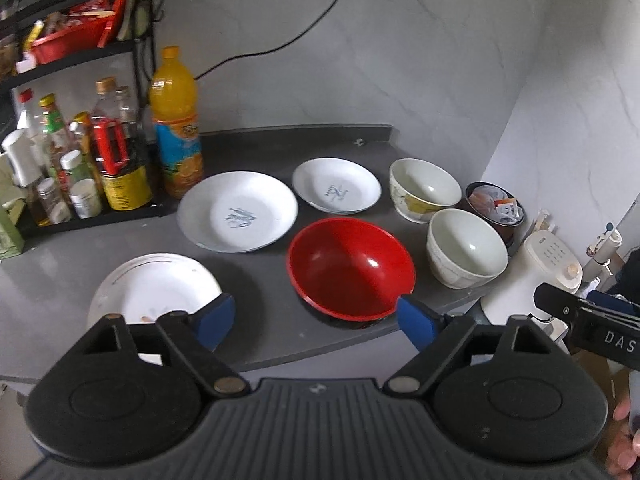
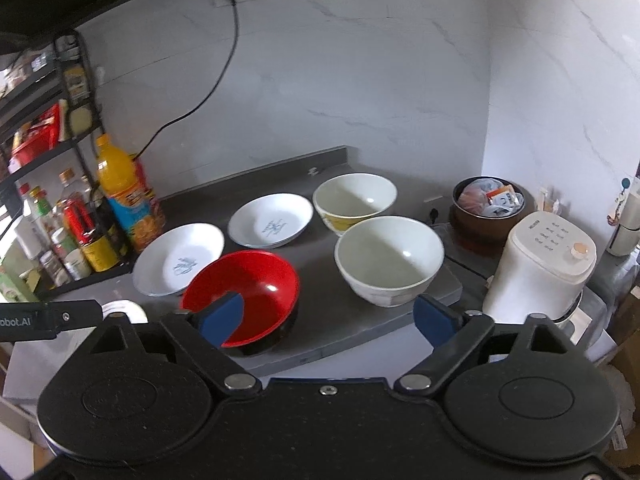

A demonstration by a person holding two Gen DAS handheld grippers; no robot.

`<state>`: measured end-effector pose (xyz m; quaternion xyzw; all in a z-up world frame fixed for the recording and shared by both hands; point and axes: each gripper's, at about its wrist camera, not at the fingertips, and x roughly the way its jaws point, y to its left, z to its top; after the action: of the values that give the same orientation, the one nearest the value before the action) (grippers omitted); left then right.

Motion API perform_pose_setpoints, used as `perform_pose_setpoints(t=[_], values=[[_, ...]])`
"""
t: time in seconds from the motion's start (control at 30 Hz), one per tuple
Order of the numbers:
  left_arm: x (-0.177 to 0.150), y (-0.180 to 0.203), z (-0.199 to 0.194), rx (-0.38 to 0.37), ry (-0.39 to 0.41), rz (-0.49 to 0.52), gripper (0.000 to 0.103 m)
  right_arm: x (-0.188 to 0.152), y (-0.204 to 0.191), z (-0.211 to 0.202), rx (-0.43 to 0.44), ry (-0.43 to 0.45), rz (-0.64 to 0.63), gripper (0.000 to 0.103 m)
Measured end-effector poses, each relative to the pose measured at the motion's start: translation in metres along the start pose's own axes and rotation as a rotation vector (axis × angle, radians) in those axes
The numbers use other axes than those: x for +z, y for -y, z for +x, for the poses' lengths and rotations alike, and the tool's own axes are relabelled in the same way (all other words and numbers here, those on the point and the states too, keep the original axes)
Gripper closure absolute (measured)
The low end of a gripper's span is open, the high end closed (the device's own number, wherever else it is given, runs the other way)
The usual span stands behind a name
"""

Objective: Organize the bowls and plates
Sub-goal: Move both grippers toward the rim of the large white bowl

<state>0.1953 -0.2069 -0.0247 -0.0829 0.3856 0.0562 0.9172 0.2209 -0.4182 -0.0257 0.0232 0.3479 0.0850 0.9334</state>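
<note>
1. Hovering short of the countertop's (image 1: pixel 256 344) front edge, the left gripper (image 1: pixel 316 320) has its jaws spread wide with nothing between the blue pads (image 1: pixel 216 320); the right gripper (image 2: pixel 330 318) hangs the same way, wide open and empty.

2. All the dishes lie apart from one another on the grey countertop, none stacked. Three plates sit toward the left: a plain white plate (image 1: pixel 156 288) at the front-left edge, a larger white plate with a blue mark (image 1: pixel 238 210) behind it, and a smaller marked plate (image 1: pixel 336 190) further back.

3. The bowls sit toward the right: a red bowl (image 1: pixel 352 266) close to the front edge, a white bowl (image 1: pixel 466 248) just beside it at the right edge, and a patterned white bowl (image 1: pixel 424 190) behind that, toward the back-right corner.

4. The deciding relation: the red bowl lies straight ahead of the left gripper and slightly right of its centre line, its near rim just past the right pad. From the right wrist view the same red bowl (image 2: pixel 244 292) sits behind that gripper's left pad, while the white bowl (image 2: pixel 390 258) lies ahead between its pads.

5. In my judgement no sorting has begun. The left gripper is nearer the plates and the red bowl, the right nearer the two white bowls, so each would likely pinch a near rim.

6. A drink bottle (image 1: pixel 176 120) and a condiment rack (image 1: pixel 80 168) crowd the back-left corner.
</note>
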Motion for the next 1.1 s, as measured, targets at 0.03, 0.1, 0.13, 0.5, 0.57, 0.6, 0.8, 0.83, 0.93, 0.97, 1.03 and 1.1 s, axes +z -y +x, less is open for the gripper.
perform_pose_setpoints(t=[0.03, 0.1, 0.13, 0.5, 0.57, 0.6, 0.8, 0.83, 0.93, 0.97, 1.03, 1.1], values=[[0.002, 0.003, 0.005, -0.007, -0.003, 0.003, 0.02, 0.002, 0.003, 0.003, -0.005, -0.004, 0.01, 0.017], [0.008, 0.01, 0.016, -0.022, -0.003, 0.013, 0.023, 0.006, 0.009, 0.008, -0.016, -0.007, 0.032, 0.018], [0.011, 0.013, 0.021, -0.034, 0.0, 0.021, 0.024, 0.008, 0.011, 0.011, -0.018, -0.005, 0.039, 0.02], [0.061, 0.04, 0.107, -0.153, -0.025, 0.047, 0.043, 0.021, 0.037, 0.079, -0.123, -0.023, 0.16, 0.047], [0.071, 0.042, 0.124, -0.183, -0.044, 0.048, 0.046, 0.02, 0.043, 0.092, -0.145, -0.021, 0.183, 0.049], [0.075, 0.044, 0.131, -0.19, -0.05, 0.054, 0.048, 0.019, 0.045, 0.099, -0.165, -0.026, 0.191, 0.05], [0.087, 0.064, 0.171, -0.255, -0.084, 0.162, 0.048, 0.014, 0.058, 0.129, -0.238, -0.053, 0.261, 0.062], [0.088, 0.066, 0.177, -0.271, -0.101, 0.158, 0.049, 0.012, 0.059, 0.133, -0.244, -0.058, 0.268, 0.063], [0.088, 0.071, 0.195, -0.305, -0.133, 0.173, 0.053, 0.009, 0.063, 0.145, -0.253, -0.07, 0.29, 0.065], [0.089, 0.074, 0.199, -0.313, -0.144, 0.176, 0.054, 0.008, 0.065, 0.149, -0.256, -0.078, 0.304, 0.066], [0.09, 0.078, 0.21, -0.331, -0.166, 0.184, 0.056, 0.006, 0.069, 0.158, -0.255, -0.088, 0.332, 0.069], [0.091, 0.084, 0.221, -0.325, -0.195, 0.197, 0.058, 0.004, 0.072, 0.164, -0.254, -0.095, 0.347, 0.07]])
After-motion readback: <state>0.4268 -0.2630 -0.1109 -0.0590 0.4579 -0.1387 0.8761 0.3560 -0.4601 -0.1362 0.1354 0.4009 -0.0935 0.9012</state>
